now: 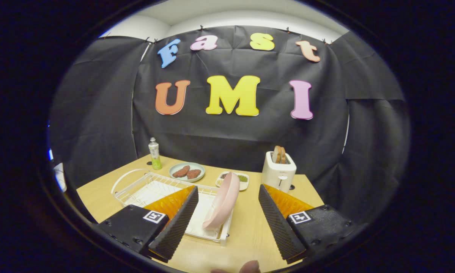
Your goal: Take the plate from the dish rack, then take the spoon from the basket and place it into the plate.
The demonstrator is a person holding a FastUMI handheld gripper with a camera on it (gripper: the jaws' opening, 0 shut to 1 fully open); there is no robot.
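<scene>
A pink plate (224, 201) stands on edge, leaning, in the near right end of a white wire dish rack (147, 189) on the wooden table. My gripper (227, 223) is open, its fingers wide apart. The plate lies between the two fingers and slightly ahead of them, untouched. The left finger (178, 223) hovers over the rack's near side; the right finger (278, 223) is over bare table to the right of the rack. A curved white handle (123, 178) rises at the rack's far left end.
Beyond the rack sit a pale green plate with two brown patties (187, 172), a small white dish of green food (238, 179), a white toaster holding toast (279, 170) and a green bottle (154, 153). A fingertip (250, 267) shows below the gripper.
</scene>
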